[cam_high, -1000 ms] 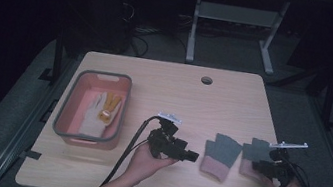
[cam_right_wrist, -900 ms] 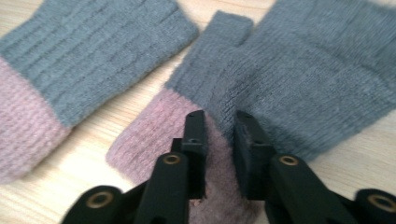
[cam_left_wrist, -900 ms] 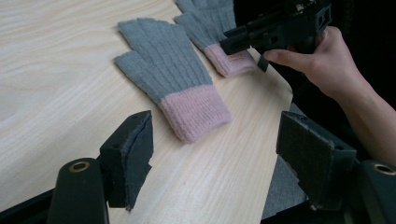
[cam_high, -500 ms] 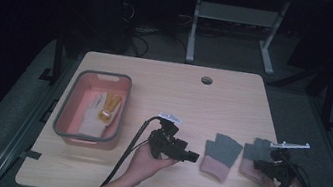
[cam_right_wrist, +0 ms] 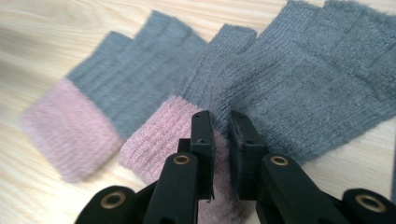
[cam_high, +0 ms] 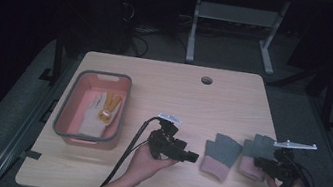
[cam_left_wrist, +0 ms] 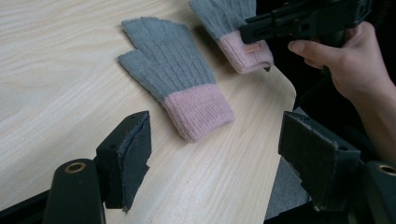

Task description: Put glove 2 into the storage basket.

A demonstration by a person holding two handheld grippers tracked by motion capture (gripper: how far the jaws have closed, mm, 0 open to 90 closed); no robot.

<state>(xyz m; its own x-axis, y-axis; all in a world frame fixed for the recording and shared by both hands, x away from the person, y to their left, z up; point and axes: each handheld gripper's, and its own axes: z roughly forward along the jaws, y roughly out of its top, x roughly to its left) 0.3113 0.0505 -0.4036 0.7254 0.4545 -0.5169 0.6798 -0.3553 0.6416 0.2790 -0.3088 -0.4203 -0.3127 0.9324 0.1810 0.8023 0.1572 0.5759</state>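
Two grey knit gloves with pink cuffs lie side by side at the table's front right. My right gripper (cam_high: pixel 258 163) (cam_right_wrist: pixel 223 127) is shut on the pink cuff of the right glove (cam_high: pixel 258 147) (cam_right_wrist: pixel 308 79), with the jaws pinching the knit between them. The left glove (cam_high: pixel 220 152) (cam_right_wrist: pixel 116 93) (cam_left_wrist: pixel 173 65) lies flat and free. My left gripper (cam_high: pixel 193 156) (cam_left_wrist: pixel 218 127) is just left of it, pointing at its cuff, jaws wide open and holding nothing. In the left gripper view the right gripper (cam_left_wrist: pixel 299 18) and its hand sit over the right glove (cam_left_wrist: pixel 233 32).
A pink bin with a grey rim (cam_high: pixel 121 111) stands at the table's left and holds a pale glove with yellow fingers (cam_high: pixel 98 110). A cable hole (cam_high: pixel 206 80) is near the far edge. The table's right edge runs close beside the right hand.
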